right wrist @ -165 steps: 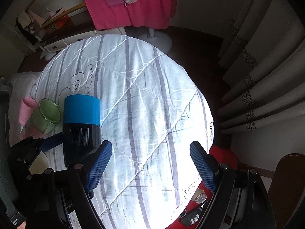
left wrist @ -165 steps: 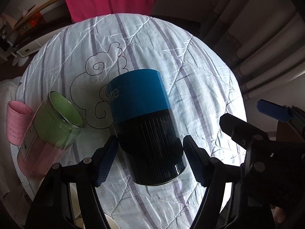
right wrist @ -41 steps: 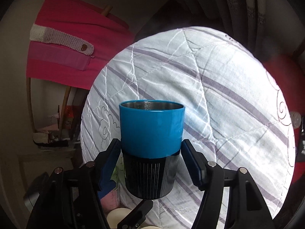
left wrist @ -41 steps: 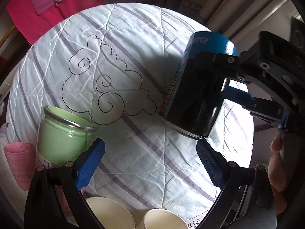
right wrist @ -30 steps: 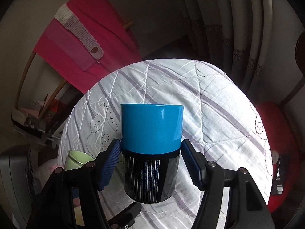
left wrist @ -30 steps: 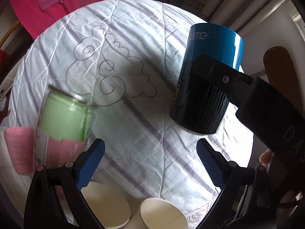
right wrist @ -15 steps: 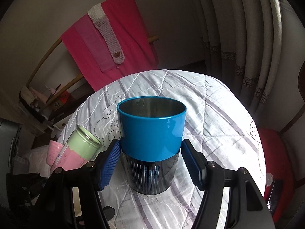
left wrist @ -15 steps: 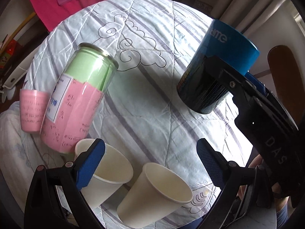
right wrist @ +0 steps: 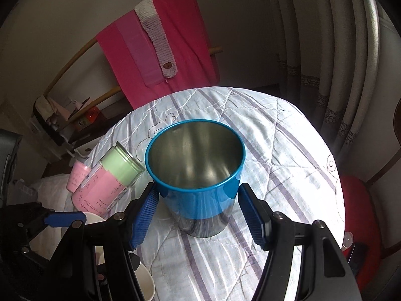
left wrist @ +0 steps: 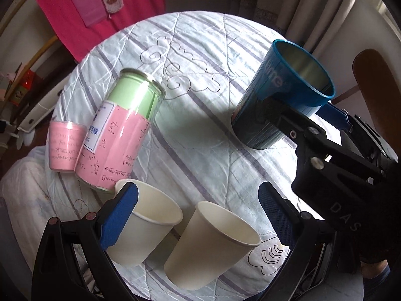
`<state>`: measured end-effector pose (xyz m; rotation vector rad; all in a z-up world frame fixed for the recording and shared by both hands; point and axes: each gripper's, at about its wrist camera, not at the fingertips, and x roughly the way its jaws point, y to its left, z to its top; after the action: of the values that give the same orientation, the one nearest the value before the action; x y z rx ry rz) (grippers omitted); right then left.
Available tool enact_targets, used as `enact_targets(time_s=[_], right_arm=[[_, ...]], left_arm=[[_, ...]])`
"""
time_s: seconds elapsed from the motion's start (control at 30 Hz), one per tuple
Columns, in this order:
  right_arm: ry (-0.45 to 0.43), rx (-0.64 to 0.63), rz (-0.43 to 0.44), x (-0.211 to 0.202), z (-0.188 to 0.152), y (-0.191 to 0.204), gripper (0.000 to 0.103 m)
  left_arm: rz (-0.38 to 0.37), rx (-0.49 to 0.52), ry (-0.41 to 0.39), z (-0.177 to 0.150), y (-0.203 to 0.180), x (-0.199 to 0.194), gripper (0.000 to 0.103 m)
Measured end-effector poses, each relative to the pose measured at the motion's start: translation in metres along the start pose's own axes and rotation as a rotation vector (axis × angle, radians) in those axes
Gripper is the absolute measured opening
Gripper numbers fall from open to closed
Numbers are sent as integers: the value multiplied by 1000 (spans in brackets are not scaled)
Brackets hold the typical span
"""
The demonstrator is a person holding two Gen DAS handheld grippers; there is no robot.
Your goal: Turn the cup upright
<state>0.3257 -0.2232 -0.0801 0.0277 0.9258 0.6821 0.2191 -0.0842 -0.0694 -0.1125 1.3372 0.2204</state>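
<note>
The blue and black metal cup [right wrist: 198,175] stands upright on the quilted round table [right wrist: 288,150], its steel inside showing. My right gripper [right wrist: 200,215] straddles its lower half; the blue pads [right wrist: 142,215] stand a little off the cup wall, jaws open. In the left wrist view the cup [left wrist: 278,100] is at the right with the right gripper's black finger across it. My left gripper [left wrist: 198,223] is open and empty over two paper cups.
A pink and green jar [left wrist: 120,130] and a small pink cup [left wrist: 64,145] stand at the table's left. Two white paper cups [left wrist: 147,223] [left wrist: 213,243] stand at the near edge. A pink cloth [right wrist: 155,47] hangs behind; curtains are on the right.
The right gripper turned the cup from lying on its side to mouth up and set it on the table. Its jaws have now parted from the cup. The left gripper drew back.
</note>
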Motion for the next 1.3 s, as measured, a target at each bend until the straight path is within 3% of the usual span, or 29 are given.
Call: enact_targets(time_s=[0.4, 0.67, 1.0, 1.3], right_arm=[[65, -55, -7, -21, 12, 7, 68], [68, -42, -12, -53, 21, 9, 75], [-3, -44, -152, -125, 44, 25, 79], [69, 29, -193, -153, 42, 49, 80]], left_arm=[[-43, 22, -23, 8, -10, -12, 98], [-76, 49, -67, 11, -20, -37, 98], [-10, 35, -251, 2, -21, -109, 98], [26, 83, -288, -16, 3, -144, 98]])
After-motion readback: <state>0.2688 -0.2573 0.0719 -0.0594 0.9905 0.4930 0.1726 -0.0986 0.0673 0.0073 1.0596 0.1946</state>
